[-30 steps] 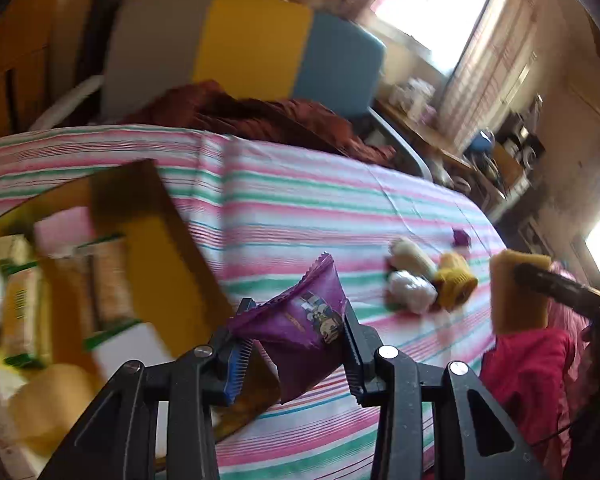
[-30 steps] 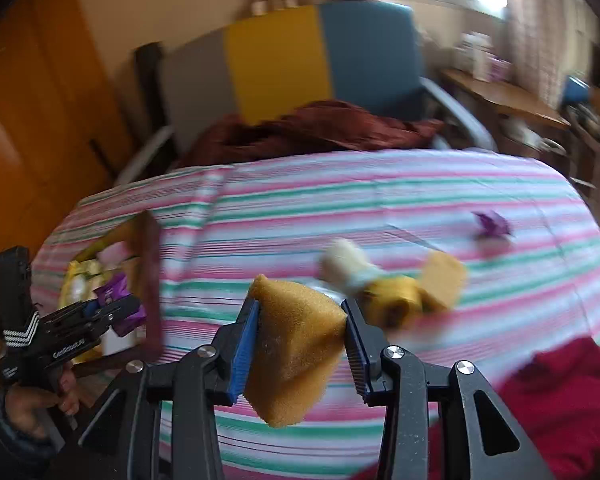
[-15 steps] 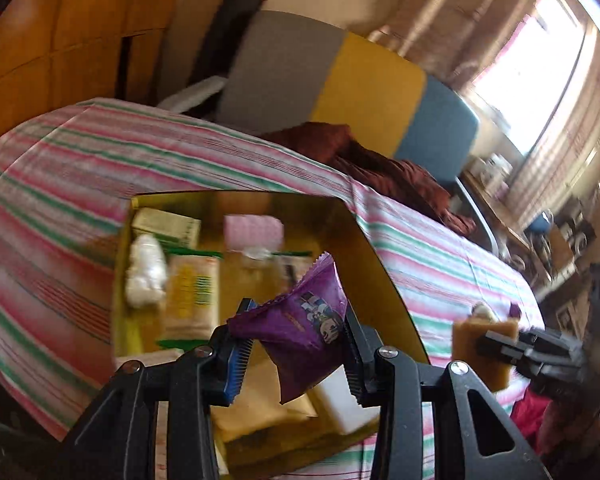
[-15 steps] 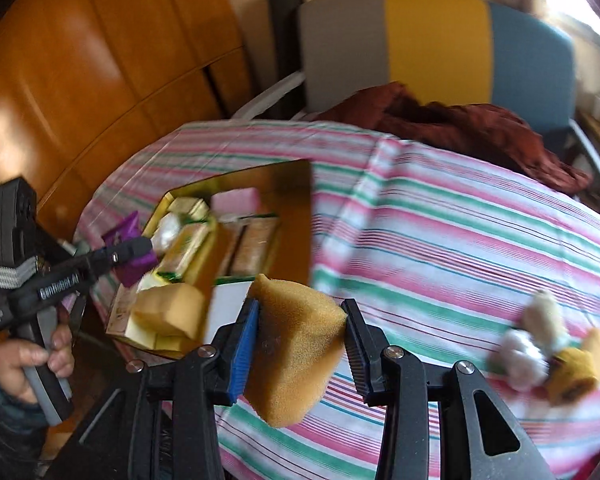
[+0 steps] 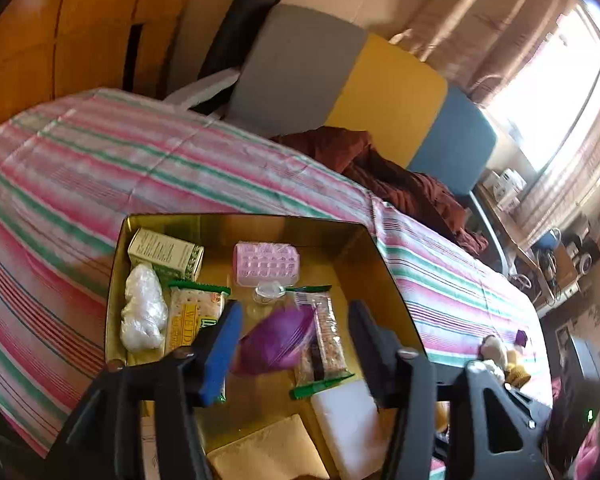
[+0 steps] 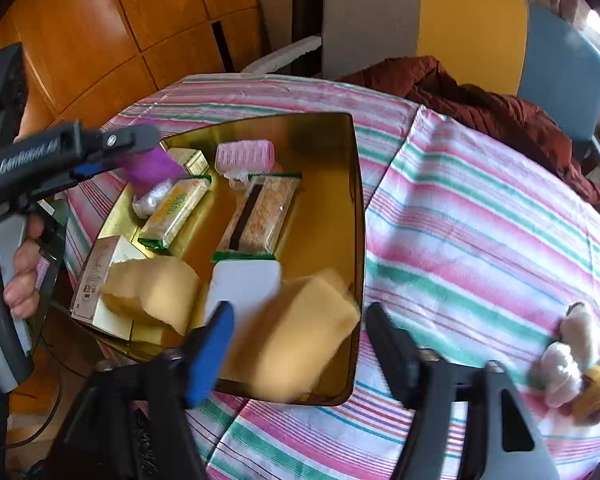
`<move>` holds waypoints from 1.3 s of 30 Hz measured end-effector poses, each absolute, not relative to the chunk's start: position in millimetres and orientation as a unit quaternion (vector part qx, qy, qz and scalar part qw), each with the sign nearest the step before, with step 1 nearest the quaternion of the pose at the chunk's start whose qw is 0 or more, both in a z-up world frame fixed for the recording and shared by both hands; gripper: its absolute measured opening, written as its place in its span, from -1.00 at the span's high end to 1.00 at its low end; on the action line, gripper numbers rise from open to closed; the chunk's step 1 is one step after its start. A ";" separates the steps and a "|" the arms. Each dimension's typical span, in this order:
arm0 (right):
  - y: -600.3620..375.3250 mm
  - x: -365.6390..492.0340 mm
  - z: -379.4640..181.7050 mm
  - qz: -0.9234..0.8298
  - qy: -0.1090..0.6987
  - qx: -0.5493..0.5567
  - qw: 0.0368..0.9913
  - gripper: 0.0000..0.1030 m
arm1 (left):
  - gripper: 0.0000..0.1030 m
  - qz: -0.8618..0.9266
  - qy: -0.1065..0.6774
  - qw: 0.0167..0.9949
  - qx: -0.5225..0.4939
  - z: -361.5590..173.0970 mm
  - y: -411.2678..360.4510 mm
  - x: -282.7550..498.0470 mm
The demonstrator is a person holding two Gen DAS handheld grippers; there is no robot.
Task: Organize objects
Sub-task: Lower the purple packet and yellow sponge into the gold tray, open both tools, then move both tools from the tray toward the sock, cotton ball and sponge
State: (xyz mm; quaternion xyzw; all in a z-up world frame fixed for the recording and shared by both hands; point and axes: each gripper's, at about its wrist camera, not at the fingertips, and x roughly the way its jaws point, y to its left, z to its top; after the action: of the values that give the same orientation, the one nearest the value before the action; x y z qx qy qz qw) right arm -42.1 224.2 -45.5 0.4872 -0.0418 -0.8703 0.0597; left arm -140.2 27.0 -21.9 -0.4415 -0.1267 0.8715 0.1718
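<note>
Both of your grippers were over the shallow gold-coloured tin tray [image 6: 352,208] on the pink-and-green striped surface [image 6: 480,220].

Left gripper [image 5: 296,334]: fingers spread wide, touching nothing. The crumpled purple foil snack packet [image 5: 274,338] was blurred between them, clear of both, over the middle of the tray. In the right wrist view the packet [image 6: 150,166] hung just under the fingertips.

Right gripper [image 6: 300,340]: fingers spread wide as well. The yellow sponge block [image 6: 296,332] was blurred and tilted between them, at the tray's near right corner; I cannot tell whether it touched the tray floor or rim.

Tray contents:
- a second yellow sponge [image 6: 154,290] at the near left
- a white rectangular block [image 6: 244,284] just beside it
- a clear-wrapped cereal bar with green ends [image 6: 262,214] in the middle
- a yellow cracker packet [image 6: 176,210] to its left
- a pink ridged plastic piece [image 6: 246,156] at the far side
- a crinkled white plastic bundle [image 5: 142,308] by the left wall

Well apart to the right, a small cluster of white and yellow soft items [image 6: 576,356] lay on the surface.
</note>
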 end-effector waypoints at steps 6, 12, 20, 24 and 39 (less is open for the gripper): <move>227.4 -31.3 -40.0 -0.876 -0.047 0.477 0.054 -0.62 | -0.26 0.870 -0.141 0.144 -0.451 -34.7 17.0 -128.5; 219.0 -22.0 -34.7 -0.885 -0.045 0.461 0.052 -0.85 | -0.26 0.882 -0.114 0.125 -0.440 -34.5 16.8 -102.7; 215.0 -10.7 -29.4 -0.895 -0.055 0.441 0.043 -0.99 | -0.26 0.888 -0.082 0.123 -0.435 -29.9 26.9 -75.3; 214.6 -5.9 -26.1 -0.899 -0.051 0.433 0.033 -0.99 | -0.26 0.893 -0.068 0.121 -0.429 -26.2 32.8 -66.1; 221.8 4.9 -18.3 -0.911 -0.058 0.408 -0.001 -0.99 | -0.26 0.916 -0.006 0.118 -0.384 -9.6 52.7 -36.5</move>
State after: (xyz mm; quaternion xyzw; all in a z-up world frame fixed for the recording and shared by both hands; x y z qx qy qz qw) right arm 4.9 221.8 -18.3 0.4076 -0.0575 -0.9114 -0.0008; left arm -36.5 52.7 -9.5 -0.3840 -0.0060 0.9157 0.1182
